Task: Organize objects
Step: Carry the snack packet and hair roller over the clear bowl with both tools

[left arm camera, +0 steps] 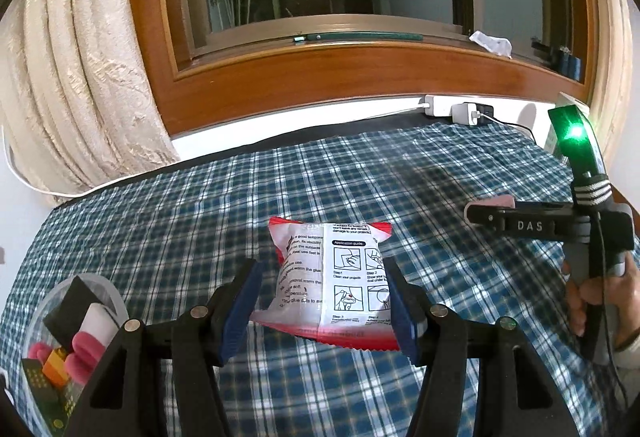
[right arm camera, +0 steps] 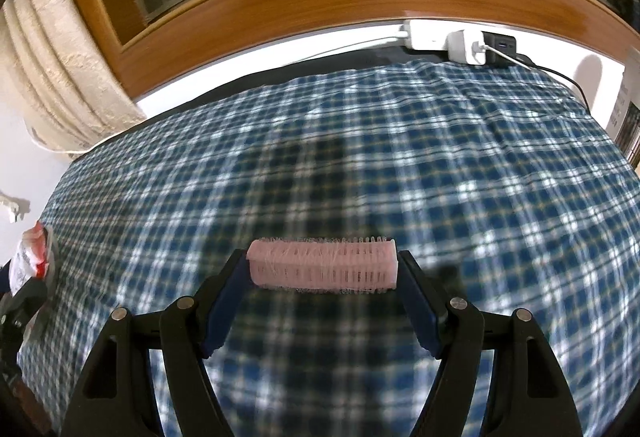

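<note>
Nearest to us on the left, a clear round container point(left arm camera: 102, 291) sits at the front left corner of the counter point(left arm camera: 460, 165), partly hidden behind our left tongs point(left arm camera: 323, 301). Inside it we see a black block point(left arm camera: 72, 307), a white piece point(left arm camera: 98, 321), pink foam-like rolls point(left arm camera: 86, 353), an orange brick point(left arm camera: 56, 367) and a green dotted board point(left arm camera: 44, 387), all crowded together.

Our left tongs are clenched on a red-and-white instruction packet point(left arm camera: 338, 283), blue pads pressing its two sides; whether its lower edge touches the plaid cloth point(left arm camera: 160, 221) we cannot quite tell. Beyond the packet the cloth runs bare to the far edge, where a dark strip of counter shows under a wooden window frame point(left arm camera: 280, 85). A cream curtain point(left arm camera: 76, 77) hangs at the left far corner.

Further right, our right tongs point(right arm camera: 323, 271) grip a pink hair roller point(right arm camera: 323, 269) end to end, held crosswise above the cloth. In the left wrist view that same tool appears at the right edge, gripped by a hand point(left arm camera: 600, 301). The right wrist view is smeared, yet the plaid ahead looks open across its middle and right. Chargers and a power strip point(right arm camera: 460, 39) sit at the far right edge, with a black cable point(right arm camera: 560, 77) trailing off the counter's right side.
</note>
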Available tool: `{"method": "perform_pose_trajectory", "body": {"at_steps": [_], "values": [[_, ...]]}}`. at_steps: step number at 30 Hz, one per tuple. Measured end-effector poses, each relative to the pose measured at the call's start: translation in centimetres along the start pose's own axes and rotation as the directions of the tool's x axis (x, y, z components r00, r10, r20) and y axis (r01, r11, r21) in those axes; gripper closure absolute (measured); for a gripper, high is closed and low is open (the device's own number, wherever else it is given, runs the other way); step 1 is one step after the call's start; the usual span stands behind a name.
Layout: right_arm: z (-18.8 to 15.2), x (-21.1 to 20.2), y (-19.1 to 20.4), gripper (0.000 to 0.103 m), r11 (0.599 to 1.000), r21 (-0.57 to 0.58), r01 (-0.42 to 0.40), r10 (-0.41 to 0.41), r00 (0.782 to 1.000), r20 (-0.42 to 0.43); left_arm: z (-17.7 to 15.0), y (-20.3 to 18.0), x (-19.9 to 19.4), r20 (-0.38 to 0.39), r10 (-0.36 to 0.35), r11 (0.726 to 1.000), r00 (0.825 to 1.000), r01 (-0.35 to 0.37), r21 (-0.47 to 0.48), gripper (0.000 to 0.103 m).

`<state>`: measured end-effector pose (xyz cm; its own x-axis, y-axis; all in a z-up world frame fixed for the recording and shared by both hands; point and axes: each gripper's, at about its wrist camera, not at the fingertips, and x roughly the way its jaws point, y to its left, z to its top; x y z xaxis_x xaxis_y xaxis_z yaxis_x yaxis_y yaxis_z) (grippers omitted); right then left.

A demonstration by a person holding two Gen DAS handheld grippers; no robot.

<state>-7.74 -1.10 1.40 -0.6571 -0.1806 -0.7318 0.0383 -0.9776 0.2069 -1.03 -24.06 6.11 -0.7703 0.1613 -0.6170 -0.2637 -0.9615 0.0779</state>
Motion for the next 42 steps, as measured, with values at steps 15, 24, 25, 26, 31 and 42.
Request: {"method": "perform_pose_trajectory", "body": {"at_steps": [15,24,25,26,31,42], "values": [[-4.1,-3.1,8.9,0.029,0.985,-0.101,-0.143,0.146,0.989,0.021,-2.0,4.0,-1.4,0.017,0.010,0.998,1.000,-0.008,-0.067,0.040],[-5.8,-3.4,12.1,0.029,0.972,-0.128,-0.198,0.200,0.980,0.004,-3.1,8.8,-2.9,0.034,0.055,0.985,0.998,-0.048,-0.167,0.040],[-6.0,-3.5,12.4,0.029,0.970,-0.129,-0.204,0.206,0.978,0.002,-3.2,9.4,-3.1,0.036,0.063,0.983,0.997,-0.056,-0.177,0.040],[-6.1,-3.5,12.6,0.029,0.969,-0.131,-0.209,0.211,0.978,0.000,-3.4,10.2,-3.4,0.039,0.073,0.980,0.997,-0.064,-0.188,0.040],[-6.8,-3.6,14.3,0.029,0.962,-0.143,-0.233,0.233,0.972,-0.011,-4.2,13.5,-4.7,0.041,0.100,0.965,0.994,-0.086,-0.248,0.040],[-8.0,-3.8,18.6,0.029,0.937,-0.181,-0.300,0.299,0.954,-0.031,-6.1,22.1,-6.3,0.021,0.194,0.910,0.981,-0.172,-0.377,0.040]]}}
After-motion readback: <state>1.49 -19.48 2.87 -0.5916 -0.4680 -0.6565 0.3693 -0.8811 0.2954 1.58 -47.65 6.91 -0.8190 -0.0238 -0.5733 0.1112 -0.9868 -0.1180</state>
